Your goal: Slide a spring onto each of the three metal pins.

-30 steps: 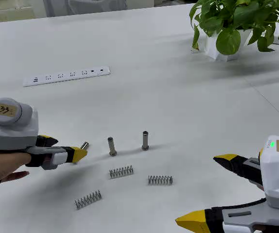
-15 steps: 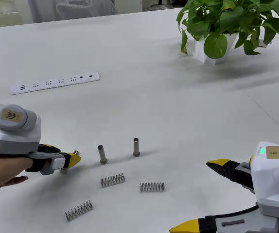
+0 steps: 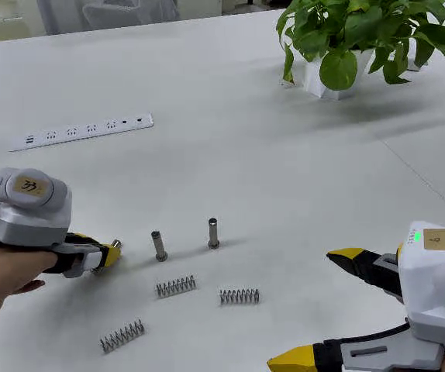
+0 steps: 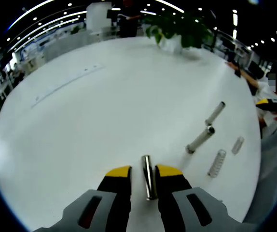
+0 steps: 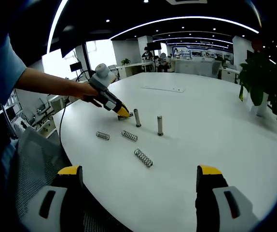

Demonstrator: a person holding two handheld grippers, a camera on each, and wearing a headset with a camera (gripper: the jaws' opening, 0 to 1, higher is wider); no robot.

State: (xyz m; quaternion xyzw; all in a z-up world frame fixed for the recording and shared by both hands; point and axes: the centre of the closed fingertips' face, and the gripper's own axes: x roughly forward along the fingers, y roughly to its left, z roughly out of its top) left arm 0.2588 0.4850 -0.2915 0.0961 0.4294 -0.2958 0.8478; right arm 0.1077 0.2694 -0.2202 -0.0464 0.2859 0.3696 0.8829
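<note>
Metal: three pins (image 3: 212, 232), three springs (image 3: 239, 296)

- A tan sticker (image 3: 29, 186) on top of the left gripper (image 3: 110, 254) carries a handwritten "33".
- A small label (image 3: 436, 239) on the right gripper (image 3: 301, 308) bears one mark, too small to read.

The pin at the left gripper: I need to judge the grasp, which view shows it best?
The left gripper view: the pin stands large between the tips of the left gripper, though contact is unclear. The head view shows just its top beside the yellow tip. In the right gripper view it is too small to make out.
</note>
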